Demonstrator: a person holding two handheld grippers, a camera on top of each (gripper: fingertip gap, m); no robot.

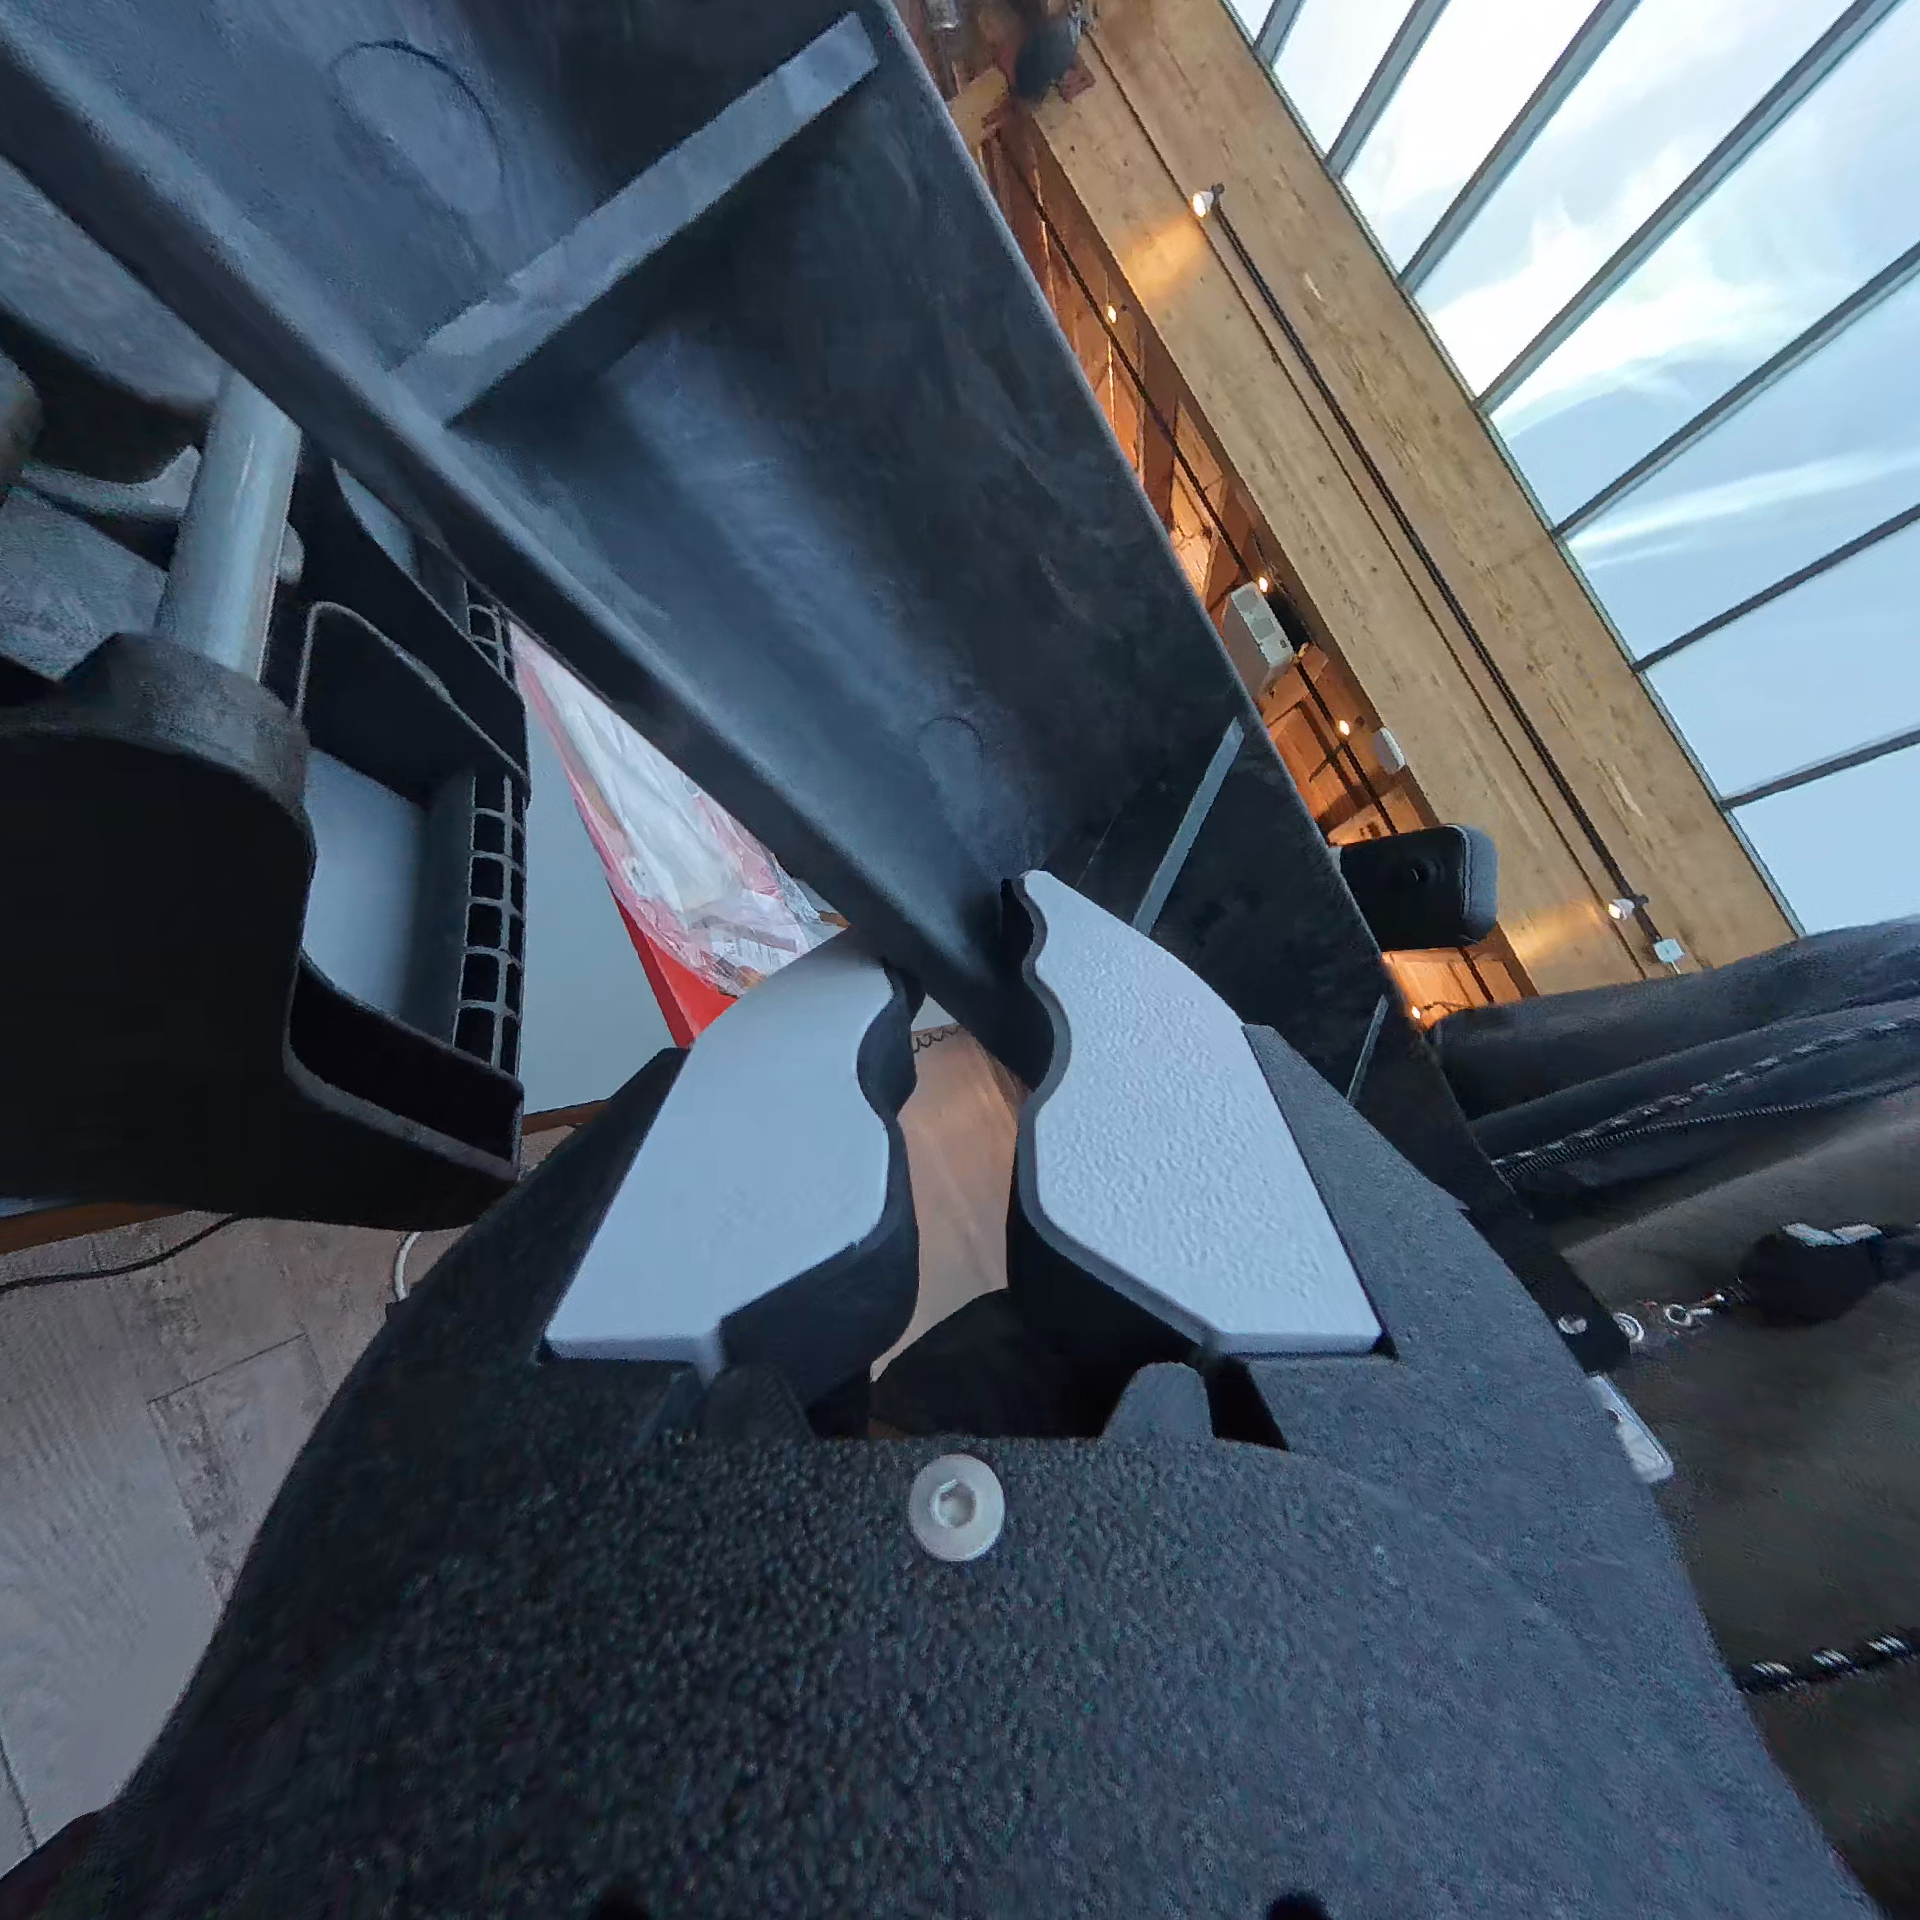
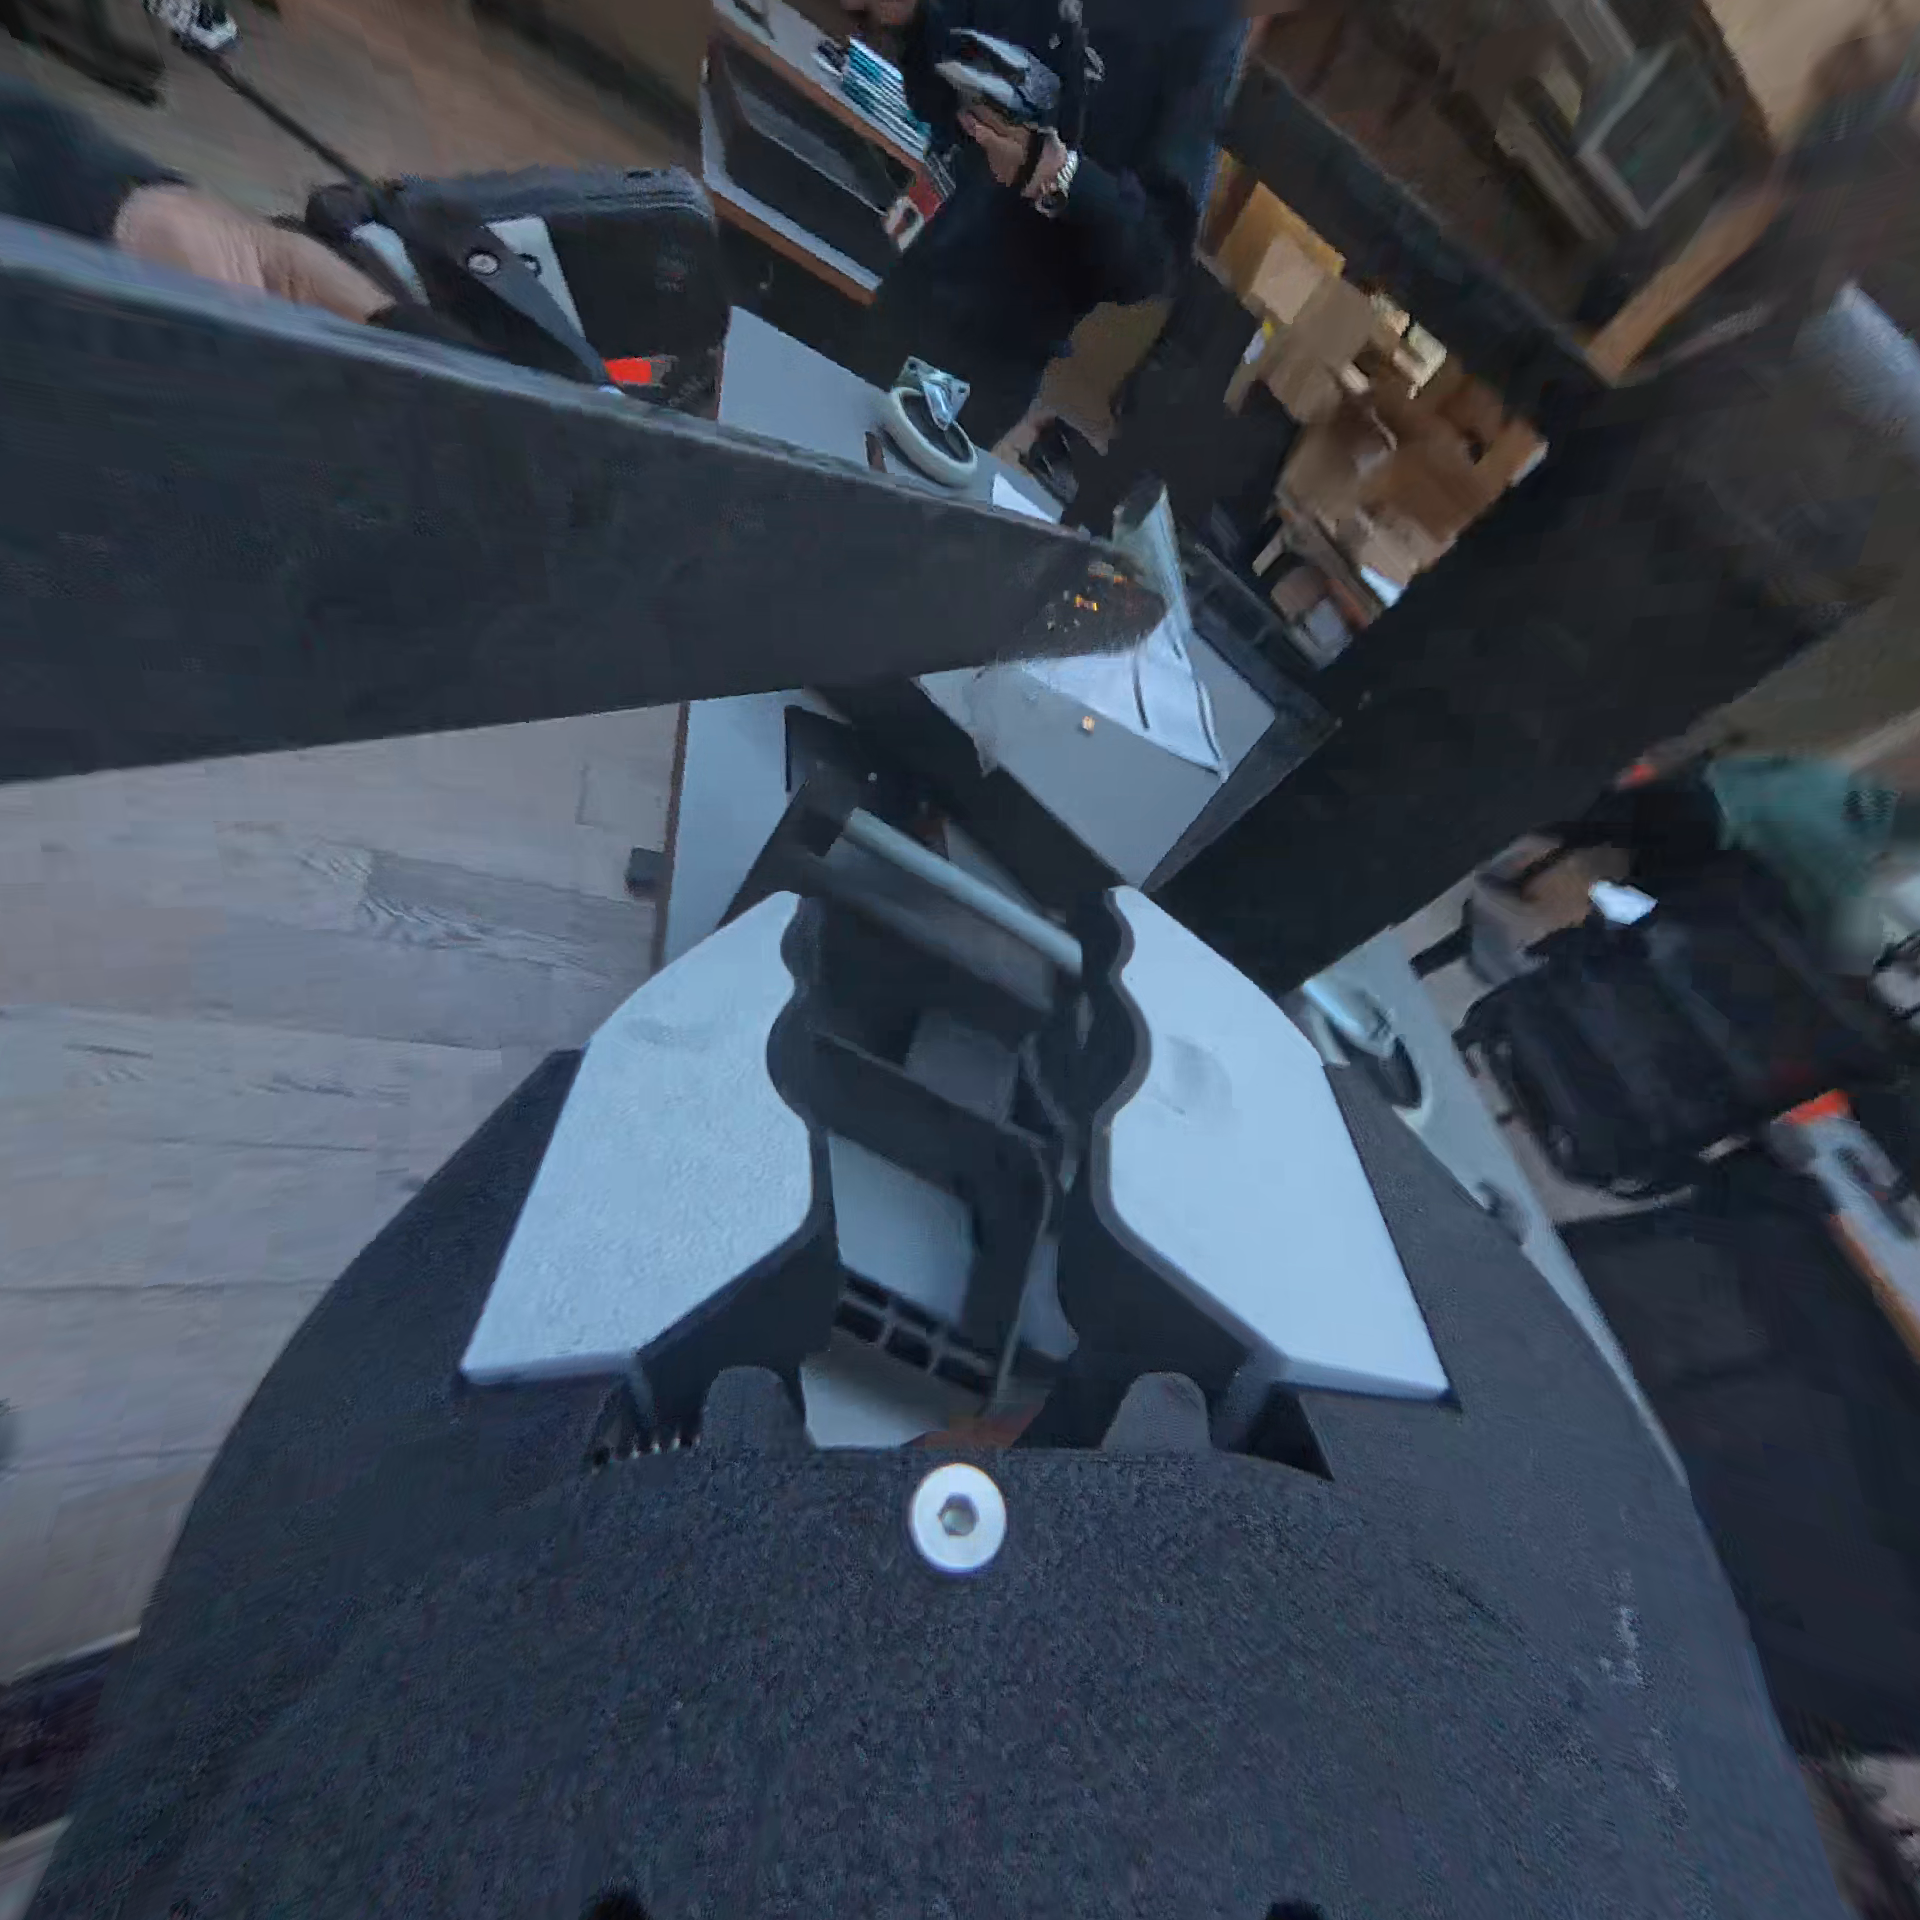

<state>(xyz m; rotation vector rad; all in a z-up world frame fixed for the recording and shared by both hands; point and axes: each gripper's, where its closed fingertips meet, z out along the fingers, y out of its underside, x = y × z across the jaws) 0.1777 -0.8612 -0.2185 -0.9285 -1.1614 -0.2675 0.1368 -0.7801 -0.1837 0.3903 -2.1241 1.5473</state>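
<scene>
Pinching a black panel's rib point(image 1: 940, 961), left claw point(image 1: 961, 987).

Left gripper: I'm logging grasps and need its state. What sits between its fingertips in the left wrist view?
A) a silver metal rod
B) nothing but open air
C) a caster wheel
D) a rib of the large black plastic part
D: the left gripper's fingertips close on a raised rib of the black plastic part; the metal rod stands apart.
</scene>
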